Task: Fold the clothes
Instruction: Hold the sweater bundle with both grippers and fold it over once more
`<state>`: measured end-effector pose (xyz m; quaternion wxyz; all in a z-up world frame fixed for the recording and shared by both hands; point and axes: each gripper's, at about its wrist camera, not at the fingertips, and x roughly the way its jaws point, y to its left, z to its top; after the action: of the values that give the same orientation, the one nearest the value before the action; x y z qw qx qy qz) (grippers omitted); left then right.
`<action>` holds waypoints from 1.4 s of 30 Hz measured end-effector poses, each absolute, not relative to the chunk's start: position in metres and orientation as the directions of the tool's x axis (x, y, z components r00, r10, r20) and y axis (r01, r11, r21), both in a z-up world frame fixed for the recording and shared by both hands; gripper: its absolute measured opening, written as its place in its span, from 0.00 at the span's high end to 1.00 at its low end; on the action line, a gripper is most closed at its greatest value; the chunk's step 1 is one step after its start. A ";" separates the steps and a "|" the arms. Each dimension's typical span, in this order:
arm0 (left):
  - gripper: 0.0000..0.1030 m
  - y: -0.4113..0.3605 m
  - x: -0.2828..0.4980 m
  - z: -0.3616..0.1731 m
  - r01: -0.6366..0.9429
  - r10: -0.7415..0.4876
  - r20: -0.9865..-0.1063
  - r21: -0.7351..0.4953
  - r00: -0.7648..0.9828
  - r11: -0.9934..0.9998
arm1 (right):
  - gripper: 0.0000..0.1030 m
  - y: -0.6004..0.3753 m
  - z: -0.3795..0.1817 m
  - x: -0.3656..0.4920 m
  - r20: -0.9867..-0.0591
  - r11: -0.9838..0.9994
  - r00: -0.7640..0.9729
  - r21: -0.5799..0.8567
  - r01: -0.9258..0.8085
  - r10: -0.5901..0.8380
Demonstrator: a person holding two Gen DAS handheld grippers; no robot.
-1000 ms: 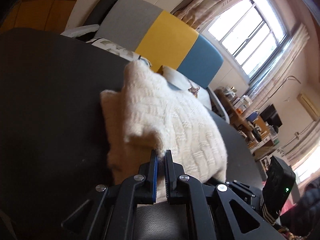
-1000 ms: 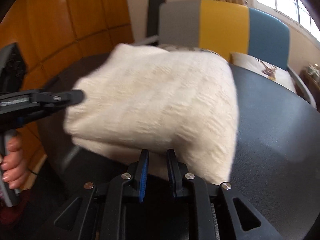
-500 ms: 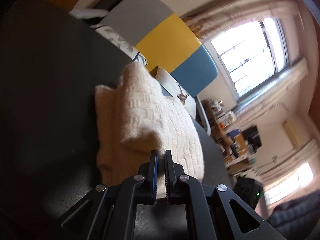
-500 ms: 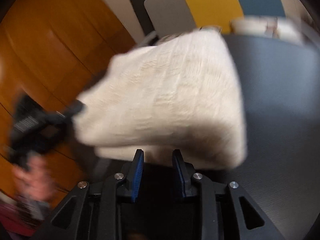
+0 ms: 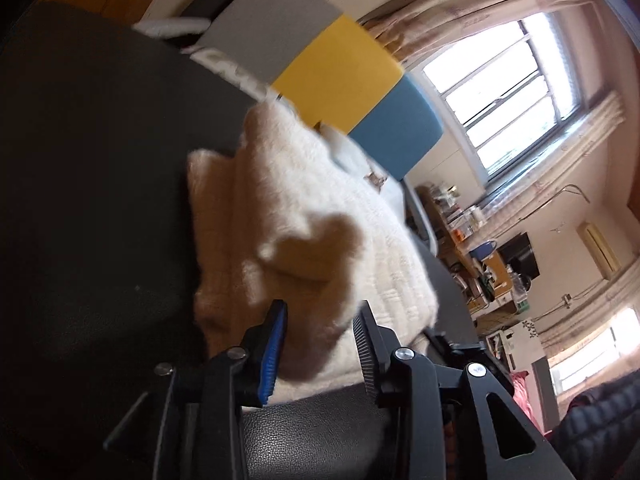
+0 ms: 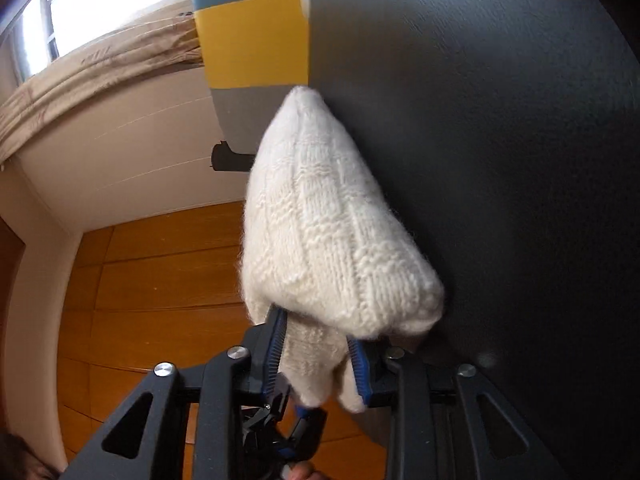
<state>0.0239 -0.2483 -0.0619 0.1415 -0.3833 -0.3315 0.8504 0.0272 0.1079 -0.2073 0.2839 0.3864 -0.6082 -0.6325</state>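
The dark counter (image 5: 92, 200) filled most of both views; in the left wrist view its bare top ran wide from 7 to 11 o'clock of the sweater, and in the right wrist view, rolled on its side, it took the whole right half, bare from 12 to 5 o'clock. Its far edge met a chair back (image 5: 340, 76) striped grey, yellow and blue at 1 o'clock in the left view; in the right view the same edge ran down past the chair (image 6: 252, 40) at 12 o'clock.

The folded cream sweater (image 5: 304, 232) lay on the counter, reaching from mid-frame down to the left tongs (image 5: 320, 320) at 6 o'clock. Those tongs had just been opening: the jaws stood apart with a loose corner of the knit between them, the pads not pressing it, so released.

In the right view the sweater (image 6: 320, 224) rose from the right tongs (image 6: 316, 328) toward 12 o'clock, its edge against the counter. Those tongs had just been closing and were clenched on a bunched fold of the knit, blue pads (image 6: 276, 344) against the wool on both sides.
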 end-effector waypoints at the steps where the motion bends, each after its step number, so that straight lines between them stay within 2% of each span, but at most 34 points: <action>1: 0.84 -0.247 0.021 -0.064 0.019 0.492 -0.577 -0.661 -0.652 -0.750 | 0.91 0.109 -0.206 0.028 -0.140 -0.098 -0.548 0.990 -0.106 -0.824; 2: 0.88 -0.246 0.021 -0.064 0.015 0.499 -0.581 -0.661 -0.643 -0.750 | 0.92 0.109 -0.201 0.028 -0.154 -0.122 -0.549 0.988 -0.095 -0.821; 5: 0.91 -0.250 0.025 -0.057 -0.018 0.527 -0.534 -0.691 -0.661 -0.722 | 0.96 0.111 -0.182 0.029 -0.189 -0.198 -0.552 0.979 -0.043 -0.812; 6: 0.91 -0.251 0.027 -0.052 -0.030 0.538 -0.515 -0.703 -0.667 -0.710 | 0.99 0.113 -0.173 0.030 -0.196 -0.223 -0.557 0.975 -0.019 -0.807; 11: 0.93 -0.255 0.043 -0.018 -0.115 0.585 -0.406 -0.746 -0.702 -0.655 | 0.99 0.119 -0.137 0.035 -0.210 -0.302 -0.563 0.951 0.075 -0.800; 14: 0.93 -0.249 0.051 -0.014 -0.134 0.573 -0.414 -0.717 -0.708 -0.684 | 0.92 0.110 -0.139 0.034 -0.245 -0.310 -0.474 0.948 0.064 -0.846; 15: 0.93 -0.247 0.052 -0.017 -0.127 0.567 -0.427 -0.710 -0.704 -0.693 | 0.75 0.107 -0.143 0.035 -0.264 -0.321 -0.460 0.946 0.049 -0.848; 16: 0.93 -0.248 0.051 -0.022 -0.111 0.562 -0.441 -0.710 -0.700 -0.695 | 0.72 0.105 -0.148 0.035 -0.275 -0.322 -0.451 0.946 0.030 -0.849; 21: 0.92 -0.252 0.047 -0.045 -0.051 0.565 -0.473 -0.735 -0.676 -0.676 | 0.67 0.107 -0.180 0.031 -0.229 -0.199 -0.497 0.974 -0.112 -0.837; 24: 0.87 -0.255 0.047 -0.051 -0.031 0.563 -0.471 -0.747 -0.679 -0.664 | 0.67 0.108 -0.186 0.025 -0.207 -0.154 -0.507 0.977 -0.145 -0.837; 25: 0.80 -0.256 0.049 -0.051 -0.030 0.567 -0.458 -0.759 -0.685 -0.650 | 0.67 0.105 -0.187 0.027 -0.200 -0.131 -0.503 0.977 -0.169 -0.841; 26: 0.69 -0.258 0.050 -0.050 -0.033 0.572 -0.445 -0.769 -0.689 -0.638 | 0.67 0.105 -0.187 0.028 -0.198 -0.116 -0.499 0.975 -0.191 -0.844; 27: 0.62 -0.257 0.052 -0.048 -0.039 0.575 -0.438 -0.772 -0.690 -0.635 | 0.65 0.108 -0.184 0.029 -0.211 -0.124 -0.494 0.971 -0.203 -0.843; 29: 0.34 -0.249 0.053 -0.039 -0.060 0.556 -0.458 -0.732 -0.693 -0.678 | 0.59 0.107 -0.179 0.032 -0.263 -0.182 -0.487 0.961 -0.207 -0.833; 30: 0.29 -0.244 0.053 -0.035 -0.073 0.541 -0.471 -0.704 -0.697 -0.707 | 0.54 0.107 -0.177 0.032 -0.296 -0.216 -0.490 0.953 -0.213 -0.820; 31: 0.28 -0.239 0.051 -0.032 -0.084 0.521 -0.481 -0.673 -0.705 -0.735 | 0.53 0.108 -0.175 0.031 -0.308 -0.227 -0.500 0.949 -0.217 -0.810; 34: 0.27 -0.225 0.045 -0.026 -0.102 0.468 -0.516 -0.587 -0.717 -0.803 | 0.48 0.111 -0.173 0.026 -0.309 -0.217 -0.550 0.949 -0.228 -0.775; 36: 0.29 -0.219 0.035 -0.027 -0.100 0.453 -0.533 -0.563 -0.714 -0.820 | 0.48 0.105 -0.174 0.022 -0.292 -0.196 -0.565 0.954 -0.225 -0.772; 37: 0.41 -0.215 0.030 -0.028 -0.099 0.447 -0.543 -0.552 -0.711 -0.828 | 0.52 0.102 -0.174 0.020 -0.283 -0.185 -0.572 0.957 -0.224 -0.770; 38: 0.71 -0.210 0.024 -0.029 -0.096 0.442 -0.559 -0.541 -0.702 -0.836 | 0.59 0.097 -0.174 0.017 -0.282 -0.189 -0.573 0.958 -0.217 -0.770; 39: 0.87 -0.206 0.018 -0.031 -0.097 0.440 -0.579 -0.527 -0.686 -0.844 | 0.80 0.087 -0.173 0.015 -0.300 -0.226 -0.562 0.954 -0.199 -0.771; 40: 0.94 -0.206 0.016 -0.033 -0.098 0.441 -0.591 -0.521 -0.676 -0.848 | 0.84 0.078 -0.173 0.012 -0.313 -0.255 -0.553 0.950 -0.183 -0.772; 42: 0.94 -0.211 0.017 -0.029 -0.115 0.482 -0.554 -0.568 -0.679 -0.815 | 0.87 0.074 -0.164 0.013 -0.301 -0.266 -0.562 0.953 -0.145 -0.771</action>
<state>0.0171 -0.2113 -0.0285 0.1692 -0.3631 -0.2527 0.8807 0.0128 0.0743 -0.1639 0.2289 0.4083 -0.5610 -0.6828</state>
